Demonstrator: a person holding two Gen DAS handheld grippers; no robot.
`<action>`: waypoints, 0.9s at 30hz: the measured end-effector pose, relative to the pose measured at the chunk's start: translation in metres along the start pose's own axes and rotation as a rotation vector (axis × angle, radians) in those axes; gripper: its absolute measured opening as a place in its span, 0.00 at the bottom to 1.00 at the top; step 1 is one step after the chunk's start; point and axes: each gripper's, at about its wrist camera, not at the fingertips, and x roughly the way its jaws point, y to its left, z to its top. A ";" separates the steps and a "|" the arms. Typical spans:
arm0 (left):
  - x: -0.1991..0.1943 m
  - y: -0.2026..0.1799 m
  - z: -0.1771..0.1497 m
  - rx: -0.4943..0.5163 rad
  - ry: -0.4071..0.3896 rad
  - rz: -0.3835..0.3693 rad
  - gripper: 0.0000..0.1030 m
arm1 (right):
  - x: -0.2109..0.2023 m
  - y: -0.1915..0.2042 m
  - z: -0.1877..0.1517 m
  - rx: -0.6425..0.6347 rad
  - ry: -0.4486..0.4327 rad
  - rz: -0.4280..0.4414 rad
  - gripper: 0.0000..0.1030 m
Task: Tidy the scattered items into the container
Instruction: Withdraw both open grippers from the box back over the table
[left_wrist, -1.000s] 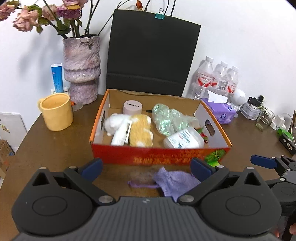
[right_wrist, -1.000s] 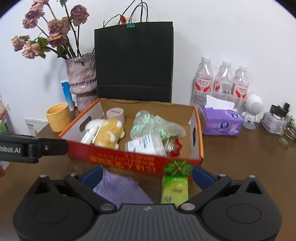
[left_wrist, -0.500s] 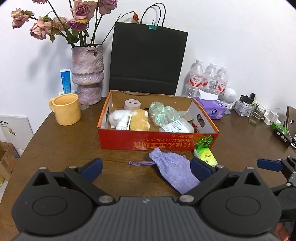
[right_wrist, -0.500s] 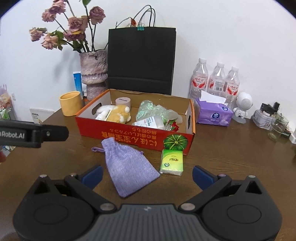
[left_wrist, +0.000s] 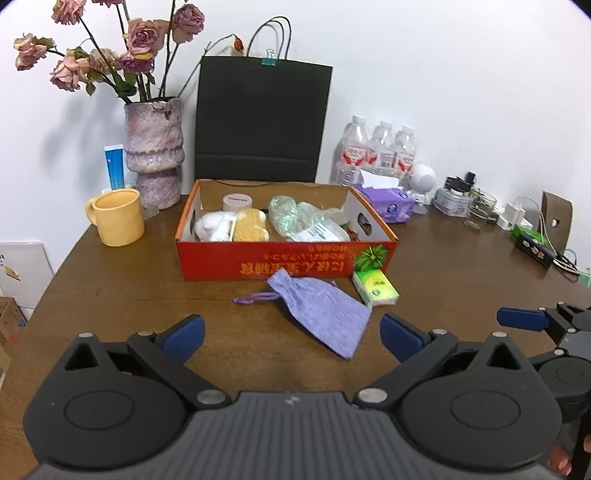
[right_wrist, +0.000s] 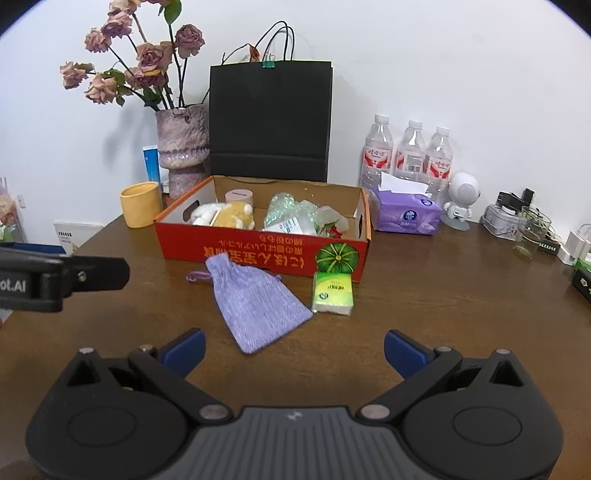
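Up along the top of both views, clutter lines the white wall: a black paper bag at centre, a mottled vase of dried roses to its left with a blue tube beside it, a yellow mug at centre left, and on the right three water bottles, a purple tissue pack and a small white robot figure. One red cardboard box sits mid-frame on the brown table, already holding a white and a yellow plush toy, a round pale jar, crinkled clear plastic and a labelled bottle. Two items lie loose on the table in front of the box: one purple drawstring pouch and, to its right and almost touching it, one green tissue packet. Nothing stands between them and the grippers.

At the bottom of the right wrist view the right gripper hangs with its jaws spread wide and empty; the pouch lies above and left of centre between the blue fingertips, its lower corner close to their line, the packet higher and right of centre. The left gripper is likewise wide apart and empty, with the pouch's lower corner reaching down between its fingertips in the left wrist view and the packet above its right fingertip
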 end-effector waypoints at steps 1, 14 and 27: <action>-0.001 0.001 -0.002 -0.001 0.001 0.003 1.00 | -0.001 0.000 -0.002 -0.001 0.000 -0.004 1.00; -0.019 0.005 -0.029 -0.007 0.005 -0.008 1.00 | -0.011 0.004 -0.029 0.023 0.015 -0.015 1.00; -0.025 0.010 -0.050 -0.041 0.018 -0.014 1.00 | -0.021 0.007 -0.051 0.041 0.031 -0.012 1.00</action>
